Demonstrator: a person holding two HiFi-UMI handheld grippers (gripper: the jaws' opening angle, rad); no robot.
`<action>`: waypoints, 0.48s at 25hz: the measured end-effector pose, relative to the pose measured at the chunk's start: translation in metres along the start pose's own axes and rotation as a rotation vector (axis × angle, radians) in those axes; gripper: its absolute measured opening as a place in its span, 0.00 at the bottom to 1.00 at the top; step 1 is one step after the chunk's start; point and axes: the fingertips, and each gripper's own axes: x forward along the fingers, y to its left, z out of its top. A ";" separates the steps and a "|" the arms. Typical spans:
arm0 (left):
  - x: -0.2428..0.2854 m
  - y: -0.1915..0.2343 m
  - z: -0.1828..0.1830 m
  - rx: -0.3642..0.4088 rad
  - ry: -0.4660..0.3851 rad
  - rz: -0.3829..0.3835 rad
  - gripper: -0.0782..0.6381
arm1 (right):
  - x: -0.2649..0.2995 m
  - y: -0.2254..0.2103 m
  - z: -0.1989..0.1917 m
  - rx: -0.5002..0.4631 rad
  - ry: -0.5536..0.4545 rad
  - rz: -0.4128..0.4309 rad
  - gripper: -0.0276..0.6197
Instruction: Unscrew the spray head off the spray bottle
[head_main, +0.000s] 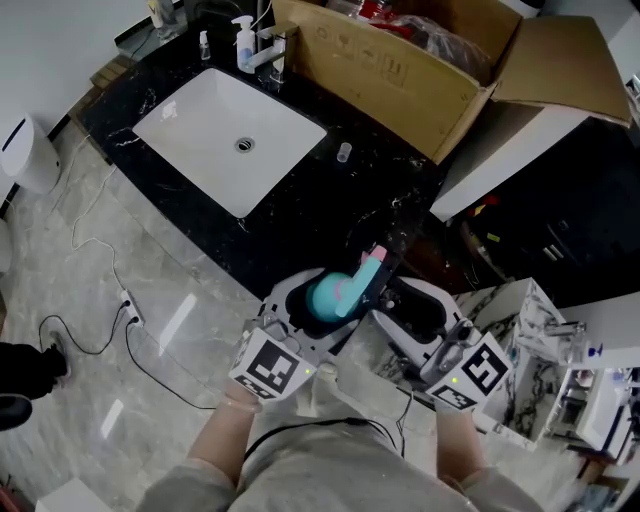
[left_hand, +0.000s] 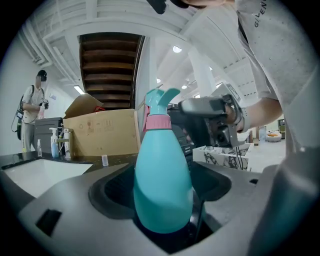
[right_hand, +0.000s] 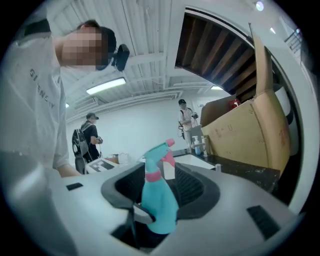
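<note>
Head still on, grip-for-twist step: left gripper (left_hand: 162, 200) clamped on spray bottle (head_main: 330, 293) body, off the sink's (head_main: 200, 130) near right corner; right gripper (right_hand: 161, 197) jaws apart around it, probably not touching; next: close on spray head (right_hand: 160, 152), twist.

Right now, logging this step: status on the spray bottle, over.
Left gripper shut on spray bottle body. Right gripper open, jaws flank spray head, not pressing. Spray head on the bottle. Nothing in the way.
</note>
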 end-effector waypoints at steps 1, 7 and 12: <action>0.000 0.000 0.000 0.001 0.001 0.000 0.60 | -0.001 0.009 0.006 0.028 -0.023 0.033 0.36; -0.002 0.000 -0.001 0.003 0.008 0.013 0.61 | 0.030 0.027 0.022 0.121 -0.049 0.031 0.49; -0.001 -0.001 0.000 0.004 0.010 0.013 0.60 | 0.042 0.032 0.019 0.087 -0.003 0.002 0.48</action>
